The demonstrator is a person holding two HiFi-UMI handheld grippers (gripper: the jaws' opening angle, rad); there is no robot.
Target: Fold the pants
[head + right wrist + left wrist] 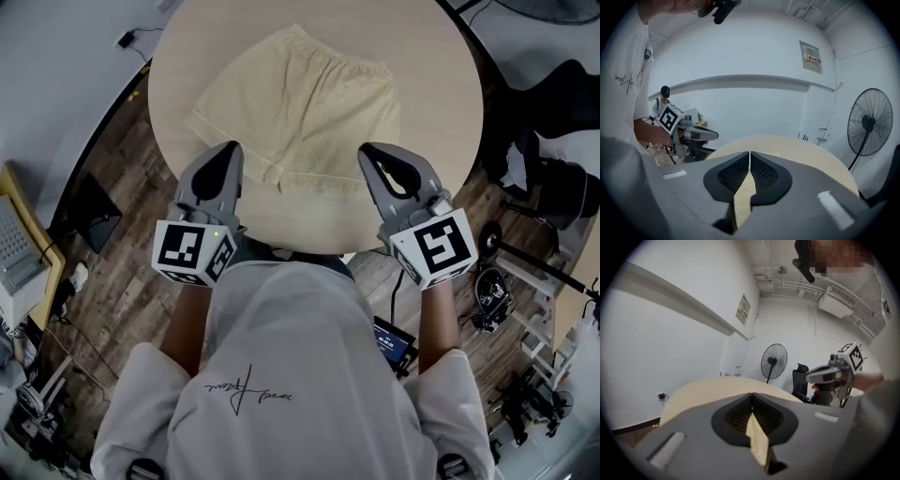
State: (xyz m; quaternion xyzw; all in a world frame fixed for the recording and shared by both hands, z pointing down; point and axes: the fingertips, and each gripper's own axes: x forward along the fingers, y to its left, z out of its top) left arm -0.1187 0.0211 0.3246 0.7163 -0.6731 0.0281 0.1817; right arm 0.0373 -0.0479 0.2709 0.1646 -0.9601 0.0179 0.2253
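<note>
Pants (300,112), pale yellow and short-legged, lie spread flat on round light-wood table (431,112), waistband at the far side, leg hems at the near side. Nothing is folded over yet.

Left gripper (232,147) sits over the near-left leg hem and points toward the far side. Its jaws are closed, tips meeting. In the left gripper view, waffle-textured yellow cloth shows through the slot behind the tips, with a sliver of table beside it.

Right gripper (367,150) sits over the near-right leg hem, roughly parallel to the left one and well apart from it. Its jaws are together too, with only a hairline between the tips. The right gripper view shows the same yellow weave through its slot. The cloth looks like the pants lying underneath, not pinched.

The hem stretch between the two grippers lies flat on the table. Marker cubes on both grippers sit at the near table edge, above the person's white T-shirt (281,375).

Standing fan (774,362) and black office chair (800,380) are beyond the far-right side of the table. Dark wood floor (131,281) surrounds the table.
</note>
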